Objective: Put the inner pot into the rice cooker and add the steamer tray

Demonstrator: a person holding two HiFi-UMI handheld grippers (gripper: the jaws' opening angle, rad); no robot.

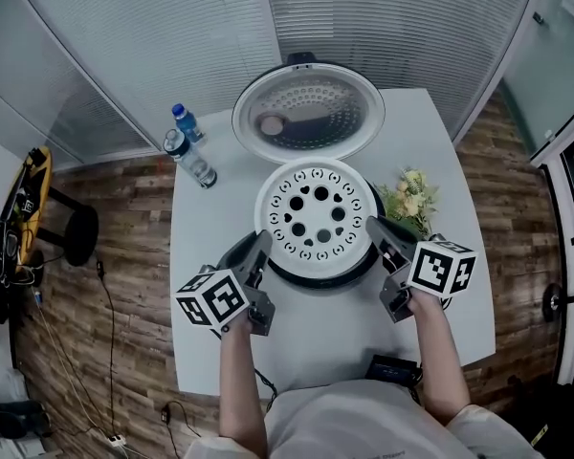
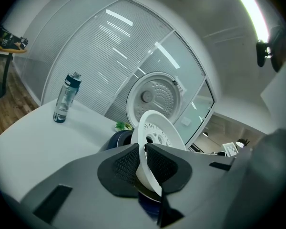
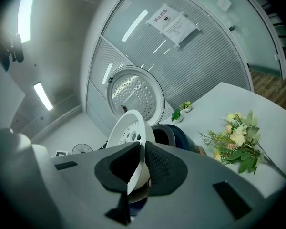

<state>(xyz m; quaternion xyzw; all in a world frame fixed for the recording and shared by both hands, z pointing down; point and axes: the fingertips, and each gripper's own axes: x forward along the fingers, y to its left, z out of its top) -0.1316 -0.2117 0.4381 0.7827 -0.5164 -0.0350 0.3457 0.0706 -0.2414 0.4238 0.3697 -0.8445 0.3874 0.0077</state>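
Steamer tray [image 1: 313, 210] over the open rice cooker [image 1: 314, 275], left tongs [image 1: 261, 243] and right tongs [image 1: 374, 227] each pinching its rim

The steamer tray [image 1: 313, 210] is smooth white plastic with a faint sheen. The rice cooker [image 1: 318, 277] has a dark, glossy shell, and its lid [image 1: 308, 113] at the far side shows a dimpled plate of bright metal. The bench [image 1: 210, 247] has a smooth, matt white top, the floor [image 1: 115, 285] is brown wood-grain planks, and the water bottle [image 1: 195, 163] at far left is clear plastic. The left gripper [image 2: 143, 156] and right gripper [image 3: 143, 159] are matt grey plastic, their jaws faced with black pads [image 2: 125, 163] of a fine, dotted, rubbery texture.
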